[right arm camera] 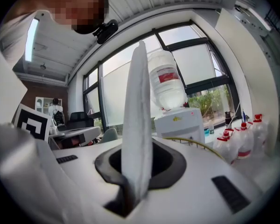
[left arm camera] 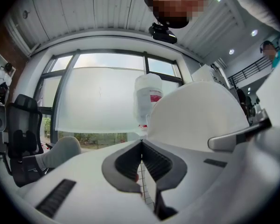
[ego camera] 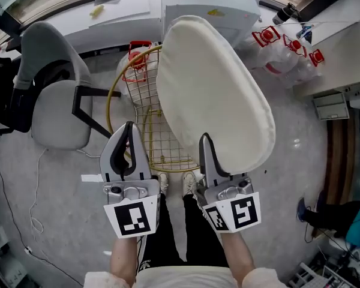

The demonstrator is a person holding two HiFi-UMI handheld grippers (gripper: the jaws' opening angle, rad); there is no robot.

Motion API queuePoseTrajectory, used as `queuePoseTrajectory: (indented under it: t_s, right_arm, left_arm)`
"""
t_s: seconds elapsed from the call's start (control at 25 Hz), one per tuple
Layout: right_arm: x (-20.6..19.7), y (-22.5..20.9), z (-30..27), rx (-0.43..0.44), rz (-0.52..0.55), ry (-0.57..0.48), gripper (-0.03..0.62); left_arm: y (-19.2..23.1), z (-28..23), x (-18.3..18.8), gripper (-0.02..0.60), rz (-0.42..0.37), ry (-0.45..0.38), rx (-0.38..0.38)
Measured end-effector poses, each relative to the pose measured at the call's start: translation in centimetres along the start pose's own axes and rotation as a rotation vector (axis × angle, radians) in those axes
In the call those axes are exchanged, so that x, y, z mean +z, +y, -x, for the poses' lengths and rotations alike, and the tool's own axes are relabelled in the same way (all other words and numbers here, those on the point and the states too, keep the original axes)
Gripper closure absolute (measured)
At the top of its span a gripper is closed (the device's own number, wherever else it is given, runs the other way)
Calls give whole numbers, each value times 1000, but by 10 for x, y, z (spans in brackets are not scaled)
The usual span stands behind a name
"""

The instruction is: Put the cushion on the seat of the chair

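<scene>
A white oval cushion [ego camera: 213,92] hangs tilted on edge above a gold wire chair [ego camera: 145,125]. My right gripper [ego camera: 205,144] is shut on the cushion's near edge. In the right gripper view the cushion [right arm camera: 137,106] stands upright between the jaws of the right gripper [right arm camera: 137,164]. My left gripper [ego camera: 127,141] is level beside it on the left, over the chair's wire seat [ego camera: 168,155] and apart from the cushion. In the left gripper view the left gripper [left arm camera: 141,144] has its tips together with nothing between them, and the cushion [left arm camera: 196,118] rises at the right.
A grey office chair [ego camera: 54,104] stands to the left. A white water dispenser [ego camera: 210,2] is behind the wire chair, with a red-capped jug [ego camera: 138,56] beside it. Spray bottles [ego camera: 288,44] lie at the right by a desk [ego camera: 342,65]. My shoes [ego camera: 189,183] are near the seat.
</scene>
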State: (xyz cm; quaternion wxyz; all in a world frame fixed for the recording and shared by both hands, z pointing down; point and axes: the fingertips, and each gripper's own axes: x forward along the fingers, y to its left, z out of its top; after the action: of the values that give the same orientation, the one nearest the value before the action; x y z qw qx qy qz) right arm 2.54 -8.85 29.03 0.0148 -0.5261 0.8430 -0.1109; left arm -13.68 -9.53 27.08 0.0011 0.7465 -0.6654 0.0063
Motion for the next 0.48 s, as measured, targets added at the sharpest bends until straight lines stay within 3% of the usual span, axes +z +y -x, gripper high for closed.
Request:
queuePoseTrajectory:
  t_s: [0.2, 0.36, 0.48]
  right_arm:
    - [-51, -8, 3, 11, -62, 19, 538]
    - [-82, -8, 3, 0, -41, 42, 537]
    - [-104, -12, 2, 1, -117, 58, 537]
  left_arm:
    - [1, 10, -51, 568, 73, 18, 35]
    - [-6, 15, -90, 568, 91, 62, 25]
    - [-10, 18, -110, 568, 70, 88, 9]
